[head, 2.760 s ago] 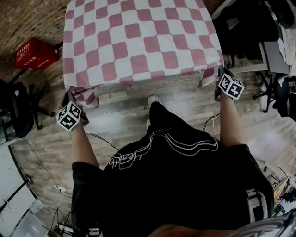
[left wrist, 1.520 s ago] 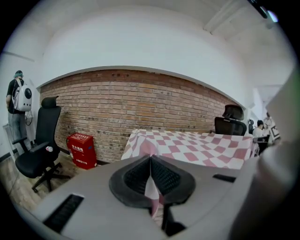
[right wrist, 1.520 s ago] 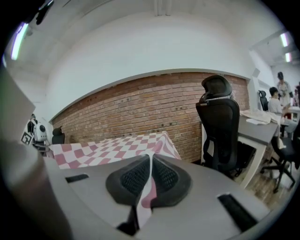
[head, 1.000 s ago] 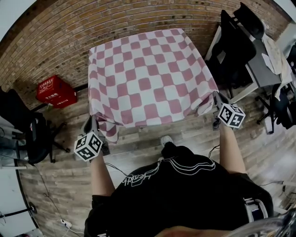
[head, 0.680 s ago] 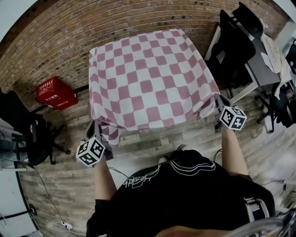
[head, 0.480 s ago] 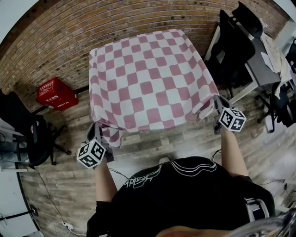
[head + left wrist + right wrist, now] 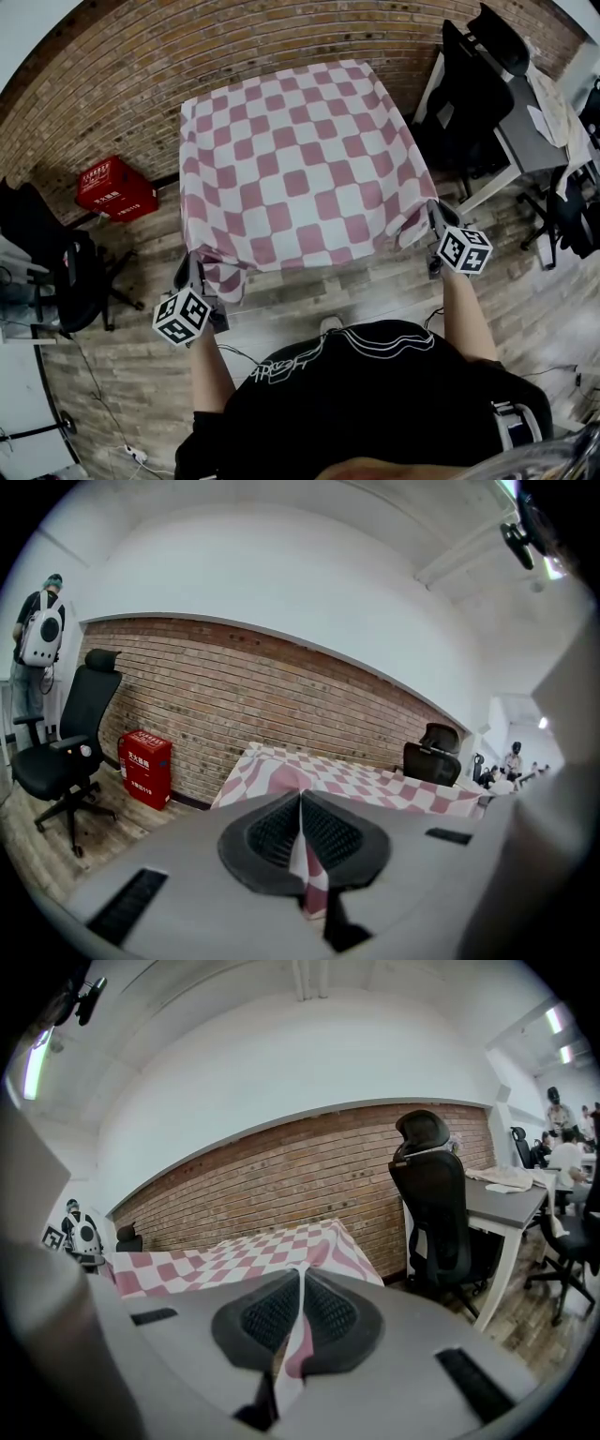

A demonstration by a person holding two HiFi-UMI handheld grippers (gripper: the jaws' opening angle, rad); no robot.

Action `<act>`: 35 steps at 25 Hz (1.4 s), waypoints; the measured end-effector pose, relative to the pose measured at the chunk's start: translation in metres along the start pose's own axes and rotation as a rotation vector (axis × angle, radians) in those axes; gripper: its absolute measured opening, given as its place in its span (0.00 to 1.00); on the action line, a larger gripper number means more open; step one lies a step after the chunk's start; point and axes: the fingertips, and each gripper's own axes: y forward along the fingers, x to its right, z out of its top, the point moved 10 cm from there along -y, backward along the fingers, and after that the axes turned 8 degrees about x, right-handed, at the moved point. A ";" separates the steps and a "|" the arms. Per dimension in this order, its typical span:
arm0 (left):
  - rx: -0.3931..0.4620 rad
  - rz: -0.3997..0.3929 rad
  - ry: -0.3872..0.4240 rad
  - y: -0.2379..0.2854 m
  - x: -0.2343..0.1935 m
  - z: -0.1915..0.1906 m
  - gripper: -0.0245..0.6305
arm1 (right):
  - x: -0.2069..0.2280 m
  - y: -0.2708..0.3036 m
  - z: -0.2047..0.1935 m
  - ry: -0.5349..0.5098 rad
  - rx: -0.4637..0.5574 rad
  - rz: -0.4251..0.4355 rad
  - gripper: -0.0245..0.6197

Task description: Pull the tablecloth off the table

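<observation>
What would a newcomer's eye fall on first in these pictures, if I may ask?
The pink-and-white checked tablecloth, spread out in front of the red-brown brick wall, dominates the middle of the head view. The left gripper and the right gripper are each shut on one of its near corners, which hang towards the person. A red plastic crate stands to the cloth's left, by the wall.
</observation>
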 end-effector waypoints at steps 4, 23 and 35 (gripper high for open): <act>-0.003 0.010 0.010 -0.017 0.003 -0.008 0.05 | 0.002 -0.017 -0.010 0.010 0.003 0.010 0.04; 0.004 0.026 -0.031 -0.086 0.030 -0.028 0.05 | 0.004 -0.081 -0.019 0.028 -0.002 0.050 0.04; 0.006 0.014 -0.031 -0.088 0.035 -0.015 0.05 | 0.002 -0.090 -0.008 0.035 0.001 0.054 0.04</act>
